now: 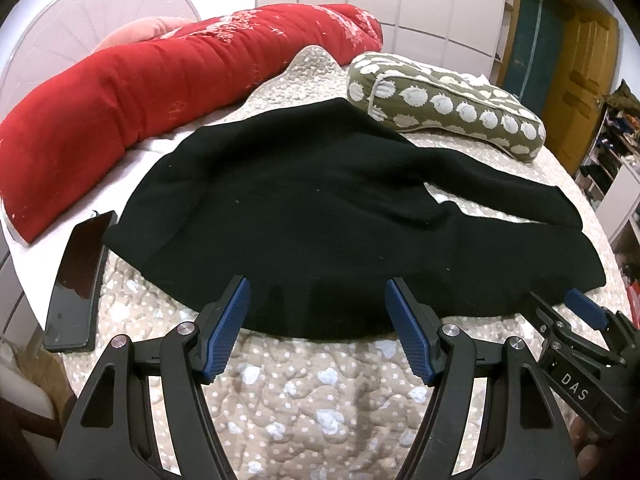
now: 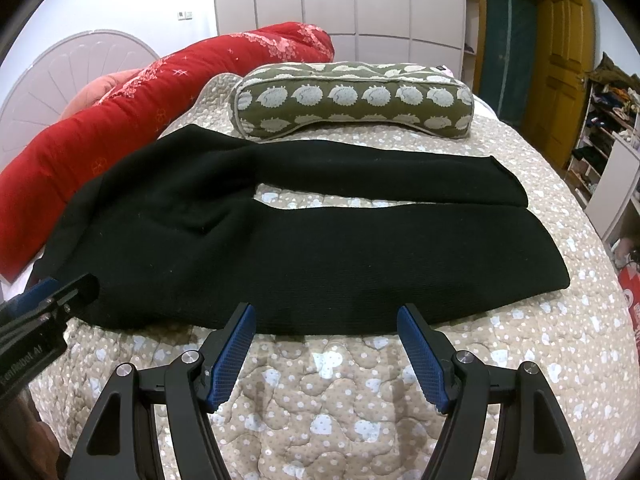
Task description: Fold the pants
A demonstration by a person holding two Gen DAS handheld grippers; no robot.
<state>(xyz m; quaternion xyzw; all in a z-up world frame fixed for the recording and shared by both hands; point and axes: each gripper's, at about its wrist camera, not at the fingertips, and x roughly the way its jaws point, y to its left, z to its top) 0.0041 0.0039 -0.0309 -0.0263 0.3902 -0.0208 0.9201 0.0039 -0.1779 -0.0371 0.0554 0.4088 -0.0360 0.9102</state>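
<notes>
Black pants point(image 2: 256, 240) lie flat on the quilt point(image 2: 320, 400). Left gripper point(image 1: 318, 300) and right gripper point(image 2: 326, 320) gape wide at the near hem, holding nothing.

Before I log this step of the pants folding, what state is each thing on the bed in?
black pants: spread flat, unfolded, legs apart
left gripper: open, holding nothing, at the pants' near edge
right gripper: open, holding nothing, at the near edge
phone: screen dark, beside the pants
hedgehog-print pillow: lying beyond the pants
</notes>
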